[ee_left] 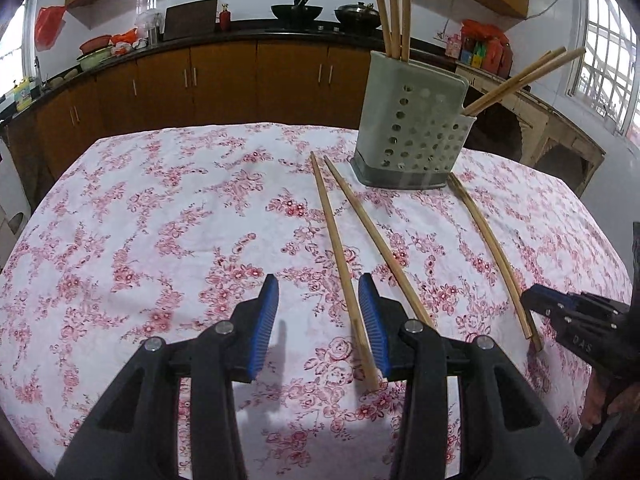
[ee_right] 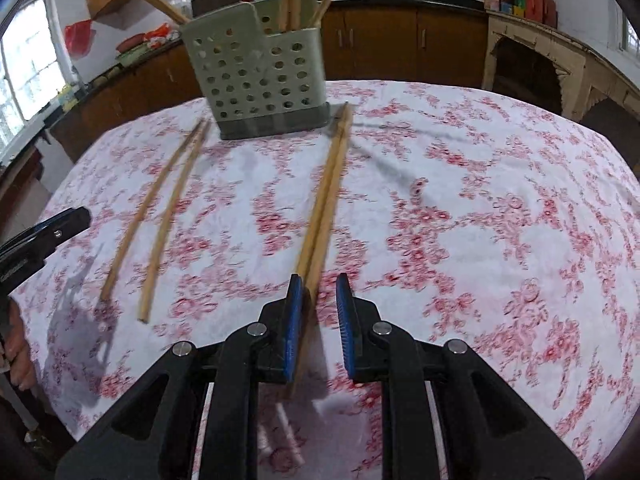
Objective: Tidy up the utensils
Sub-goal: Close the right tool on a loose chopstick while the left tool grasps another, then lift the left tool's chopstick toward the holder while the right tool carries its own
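Note:
A grey-green perforated utensil holder (ee_left: 412, 136) stands on the floral tablecloth with several wooden chopsticks upright or leaning in it. My left gripper (ee_left: 318, 280) is open just above the cloth. One loose chopstick (ee_left: 340, 256) lies between its fingers, close to the right pad (ee_left: 374, 320). A second chopstick (ee_left: 372, 236) runs under that finger. In the right wrist view my right gripper (ee_right: 319, 280) is open around a pair of chopsticks (ee_right: 326, 200). The pair lies on the cloth beside the left pad (ee_right: 292, 320), pointing toward the holder (ee_right: 256, 76).
The right gripper's tip (ee_left: 536, 300) shows by the chopstick pair (ee_left: 492, 256), and a hand (ee_left: 600, 400) holds it. The left gripper's tip (ee_right: 72, 216) shows beside the two other chopsticks (ee_right: 160, 216). Kitchen cabinets (ee_left: 224, 76) stand behind the table.

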### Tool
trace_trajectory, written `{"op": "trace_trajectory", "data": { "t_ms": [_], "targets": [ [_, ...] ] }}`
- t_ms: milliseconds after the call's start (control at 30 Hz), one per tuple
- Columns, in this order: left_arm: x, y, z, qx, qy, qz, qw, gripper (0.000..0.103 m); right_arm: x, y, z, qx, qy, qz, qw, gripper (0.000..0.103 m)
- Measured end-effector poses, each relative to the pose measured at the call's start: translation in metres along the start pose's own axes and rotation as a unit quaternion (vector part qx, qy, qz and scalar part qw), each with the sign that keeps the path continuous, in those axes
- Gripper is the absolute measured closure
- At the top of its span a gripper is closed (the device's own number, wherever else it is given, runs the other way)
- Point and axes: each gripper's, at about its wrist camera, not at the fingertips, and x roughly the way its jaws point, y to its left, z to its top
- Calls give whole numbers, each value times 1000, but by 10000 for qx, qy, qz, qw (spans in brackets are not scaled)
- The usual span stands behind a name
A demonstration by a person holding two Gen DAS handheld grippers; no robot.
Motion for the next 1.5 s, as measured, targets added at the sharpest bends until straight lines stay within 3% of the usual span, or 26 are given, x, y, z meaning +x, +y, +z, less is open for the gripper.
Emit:
{"op": "trace_trajectory", "data": {
  "t_ms": [200,233,267,433,533,633,700,767,1033,1233,1500],
  "targets": [
    [6,-4,-1,15,87,-67,9999,61,2,-7,-1,-22,4,-149,9999,88],
    [7,-6,-1,30,104,-78,9999,61,2,-7,-1,-54,-8,-262,9996,96],
    [8,-7,-1,45,117,-84,9999,61,2,-9,0,-49,-40,-433,9990,95],
    [17,-16,-1,167,225,-41,9996,61,4,-43,9,716,-60,-504,9961,96],
    [26,-21,-1,249,315,28,9992,62,3,-47,8,731,-67,-505,9960,96],
    [38,-27,1,340,421,202,9983,71,3,-44,8,657,-88,-569,9962,96],
    [45,-28,0,342,511,286,9977,89,4,-44,8,656,-87,-563,9962,96],
    [53,-26,0,308,591,331,9972,94,4,-45,10,677,-81,-543,9962,96],
    [54,23,8,-30,573,815,9950,95,11,-54,23,687,-128,-685,9952,95],
    [52,41,8,-68,554,548,9969,90,13,-57,24,548,-226,-847,9946,95],
    [54,33,8,92,580,597,9965,82,12,-58,24,566,-229,-823,9947,95]
  ]
}}
